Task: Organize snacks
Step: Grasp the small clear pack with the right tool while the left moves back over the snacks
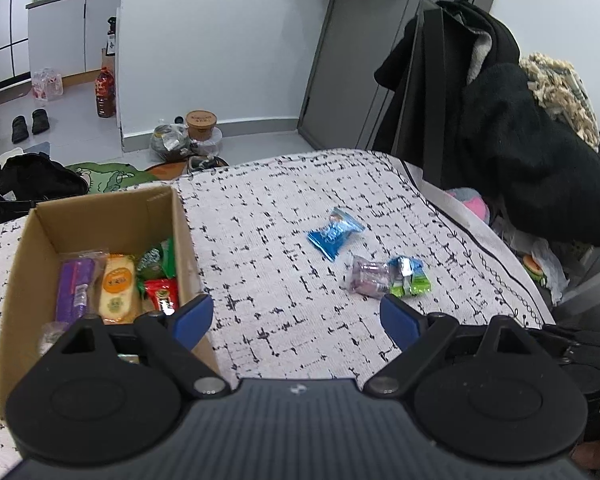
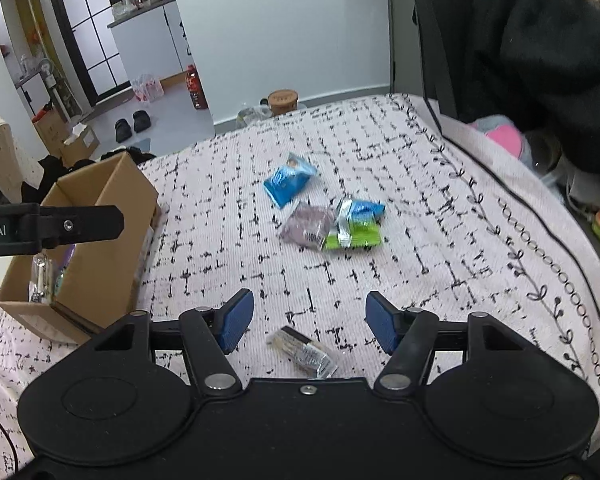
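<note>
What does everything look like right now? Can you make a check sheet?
Surface: patterned white bedspread, black dashes.
Job's things: cardboard box holding several snacks; blue packet, purple packet, green-blue packet and clear wrapper loose on bedspread.
Clutter: dark coats piled at right.
Grippers: left gripper open, empty; right gripper open above clear wrapper, not touching it.
Cables: thin black wire at the lower left edge.
Surroundings: slippers, red bottle on floor.

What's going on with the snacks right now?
Both grippers, left and right, open, empty. Clear-wrapped snack lies under right gripper. Three packets loose; box part-filled. Nothing blocking.
</note>
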Action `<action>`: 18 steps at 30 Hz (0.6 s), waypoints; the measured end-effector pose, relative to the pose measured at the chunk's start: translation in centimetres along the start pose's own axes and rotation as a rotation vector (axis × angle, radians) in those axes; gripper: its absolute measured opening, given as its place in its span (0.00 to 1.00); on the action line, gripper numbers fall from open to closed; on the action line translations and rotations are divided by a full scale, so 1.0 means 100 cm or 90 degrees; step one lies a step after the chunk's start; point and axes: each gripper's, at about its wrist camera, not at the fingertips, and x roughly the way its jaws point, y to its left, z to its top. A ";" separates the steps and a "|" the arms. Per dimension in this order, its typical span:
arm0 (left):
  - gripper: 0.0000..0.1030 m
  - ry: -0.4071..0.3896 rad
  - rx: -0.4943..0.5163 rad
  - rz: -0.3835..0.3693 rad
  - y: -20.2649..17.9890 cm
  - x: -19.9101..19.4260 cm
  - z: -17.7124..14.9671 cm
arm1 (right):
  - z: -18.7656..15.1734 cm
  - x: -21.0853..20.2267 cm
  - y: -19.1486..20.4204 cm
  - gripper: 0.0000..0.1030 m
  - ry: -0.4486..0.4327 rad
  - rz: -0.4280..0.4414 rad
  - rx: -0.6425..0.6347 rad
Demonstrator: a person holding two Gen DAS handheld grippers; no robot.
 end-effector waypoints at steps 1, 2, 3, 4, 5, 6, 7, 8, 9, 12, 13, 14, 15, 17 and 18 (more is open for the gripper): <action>0.87 0.003 0.004 -0.001 -0.002 0.002 -0.001 | -0.001 0.002 -0.001 0.60 0.003 0.002 0.000; 0.87 0.006 0.008 -0.001 -0.004 0.004 -0.002 | -0.002 0.004 -0.001 0.60 0.005 0.003 0.000; 0.87 0.009 0.013 -0.002 -0.006 0.006 -0.003 | -0.003 0.006 -0.001 0.60 0.008 0.005 -0.001; 0.87 0.010 0.017 0.000 -0.008 0.007 -0.004 | -0.005 0.008 -0.001 0.60 0.011 0.007 -0.001; 0.86 0.011 0.019 0.002 -0.009 0.009 -0.004 | -0.006 0.010 -0.001 0.60 0.014 0.009 -0.001; 0.86 0.013 0.022 0.003 -0.010 0.010 -0.005 | -0.008 0.013 -0.002 0.60 0.019 0.011 -0.002; 0.85 0.015 0.025 0.003 -0.011 0.012 -0.005 | -0.009 0.016 -0.002 0.60 0.023 0.012 -0.003; 0.85 0.017 0.026 0.005 -0.012 0.013 -0.006 | -0.010 0.018 -0.002 0.60 0.026 0.012 -0.006; 0.84 0.017 0.028 0.005 -0.013 0.014 -0.006 | -0.012 0.021 -0.002 0.60 0.029 0.011 -0.010; 0.80 0.020 0.043 0.007 -0.017 0.017 -0.008 | -0.015 0.028 -0.003 0.60 0.043 0.019 -0.011; 0.76 0.024 0.048 0.006 -0.018 0.018 -0.008 | -0.016 0.030 -0.004 0.60 0.047 0.020 -0.011; 0.75 0.027 0.051 0.006 -0.020 0.020 -0.008 | -0.016 0.033 -0.004 0.60 0.051 0.021 -0.011; 0.71 0.030 0.053 0.005 -0.021 0.021 -0.008 | -0.017 0.035 -0.005 0.59 0.056 0.023 -0.011; 0.68 0.035 0.057 0.003 -0.024 0.024 -0.008 | -0.020 0.041 -0.006 0.57 0.071 0.025 -0.013; 0.66 0.037 0.059 0.003 -0.025 0.026 -0.008 | -0.021 0.044 -0.006 0.50 0.080 0.024 -0.015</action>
